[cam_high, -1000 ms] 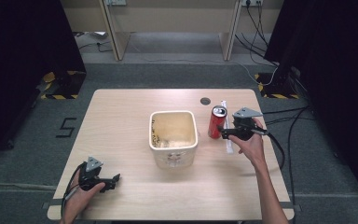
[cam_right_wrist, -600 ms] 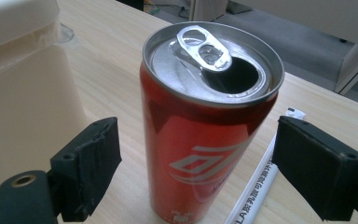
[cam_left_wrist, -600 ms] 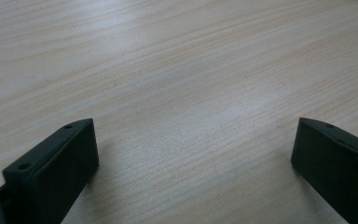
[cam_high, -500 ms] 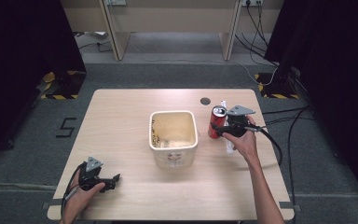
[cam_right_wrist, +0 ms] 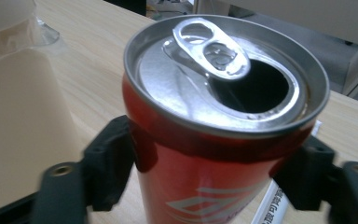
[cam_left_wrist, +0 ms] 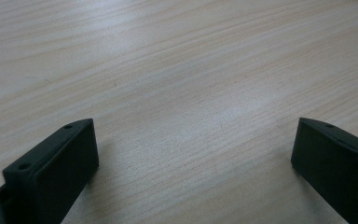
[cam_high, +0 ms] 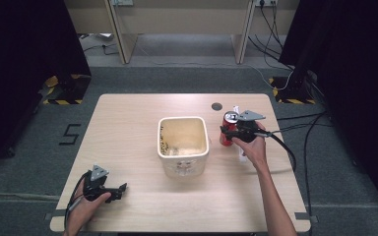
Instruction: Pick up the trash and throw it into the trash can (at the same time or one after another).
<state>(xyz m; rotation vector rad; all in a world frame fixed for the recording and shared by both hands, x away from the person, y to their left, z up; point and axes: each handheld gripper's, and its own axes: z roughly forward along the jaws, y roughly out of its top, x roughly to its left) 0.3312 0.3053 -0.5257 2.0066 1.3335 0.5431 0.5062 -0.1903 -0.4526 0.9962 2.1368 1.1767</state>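
A red drink can (cam_high: 229,125) with its top open stands upright on the table, right of a cream plastic tub (cam_high: 183,142). My right gripper (cam_high: 226,132) has a jaw on each side of it. In the right gripper view both black jaws press the red can (cam_right_wrist: 214,140) at mid-height, so the right gripper (cam_right_wrist: 205,163) is shut on it. My left gripper (cam_high: 120,189) rests near the table's front left corner. In the left gripper view the left gripper (cam_left_wrist: 193,154) stands open over bare wood.
A long white packet (cam_high: 236,109) lies behind the can and under the right hand, its printed end (cam_right_wrist: 279,205) showing beside the can. The tub holds some small bits at its bottom. A dark round grommet (cam_high: 217,106) sits near the table's far edge.
My right gripper has moved left to the can and its jaws have come in around it. The left gripper has stayed where it was.
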